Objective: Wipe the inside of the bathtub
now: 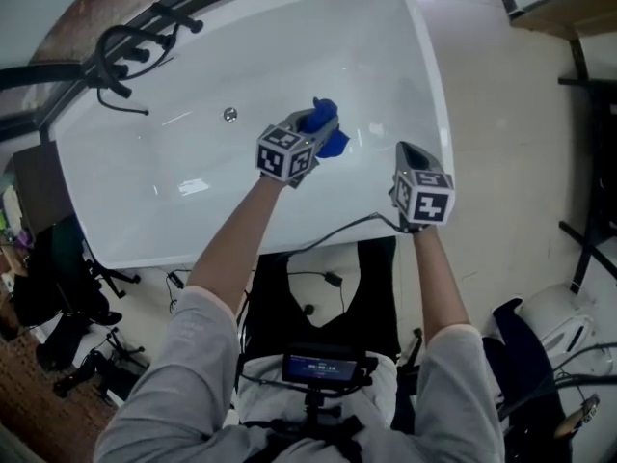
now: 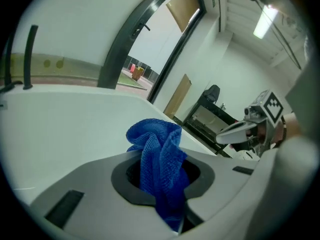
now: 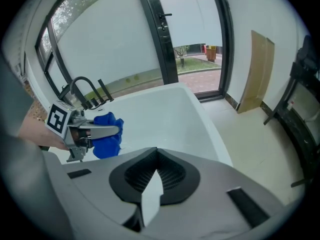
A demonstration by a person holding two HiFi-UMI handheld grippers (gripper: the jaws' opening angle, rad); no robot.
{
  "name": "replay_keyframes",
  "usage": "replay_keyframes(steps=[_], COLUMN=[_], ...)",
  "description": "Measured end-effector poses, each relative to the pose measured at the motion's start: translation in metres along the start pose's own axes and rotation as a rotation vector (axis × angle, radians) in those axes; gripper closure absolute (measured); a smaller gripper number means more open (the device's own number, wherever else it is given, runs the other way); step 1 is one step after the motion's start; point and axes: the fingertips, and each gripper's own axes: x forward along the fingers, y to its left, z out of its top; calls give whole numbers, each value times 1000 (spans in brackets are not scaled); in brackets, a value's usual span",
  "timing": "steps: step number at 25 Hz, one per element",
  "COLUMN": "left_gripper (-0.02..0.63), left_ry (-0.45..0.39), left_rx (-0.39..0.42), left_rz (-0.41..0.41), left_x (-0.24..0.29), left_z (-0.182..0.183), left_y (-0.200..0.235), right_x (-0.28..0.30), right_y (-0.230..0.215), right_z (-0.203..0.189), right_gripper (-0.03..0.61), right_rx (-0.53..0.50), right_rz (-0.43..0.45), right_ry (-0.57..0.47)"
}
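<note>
Cloth [image 2: 156,151], blue and bunched, is clamped between the jaws of the left gripper [image 1: 314,123]. Its long axis is laid along the jaws; the crumpled upper end is pointed forward, away from the gripper, and a loose tail is left hanging behind the pads. The cloth is held over the inside of the bathtub [image 1: 183,152], whose length is stretched crosswise ahead of the gripper. Contact with the tub wall cannot be judged. The right gripper [image 1: 407,154], to the left one's right above the tub rim, is closed with nothing held.
</note>
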Motion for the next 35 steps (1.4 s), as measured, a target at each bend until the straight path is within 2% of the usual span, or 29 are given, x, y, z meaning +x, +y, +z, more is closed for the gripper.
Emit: replay_keyframes(steps=[4, 11, 19, 26, 29, 35], left_gripper=[532, 532, 532, 532, 532, 532], left_ry=[-53, -177, -247, -301, -326, -331], left_rx=[59, 86, 124, 87, 74, 93], left_rz=[54, 168, 231, 314, 363, 461], left_x=[-86, -219, -355, -473, -498, -519], left_z=[7, 17, 16, 13, 14, 5], left_y=[9, 9, 13, 6, -3, -34], right_x=[-16, -55, -99, -154, -167, -184], right_y=[46, 120, 212, 305, 322, 306], right_z=[6, 8, 6, 15, 26, 13], right_gripper=[569, 569, 569, 568, 568, 568], right_rx=[-36, -118, -133, -199, -245, -249], right_rz=[0, 5, -10, 44, 84, 152], right_ry=[-25, -66, -109, -136, -159, -181])
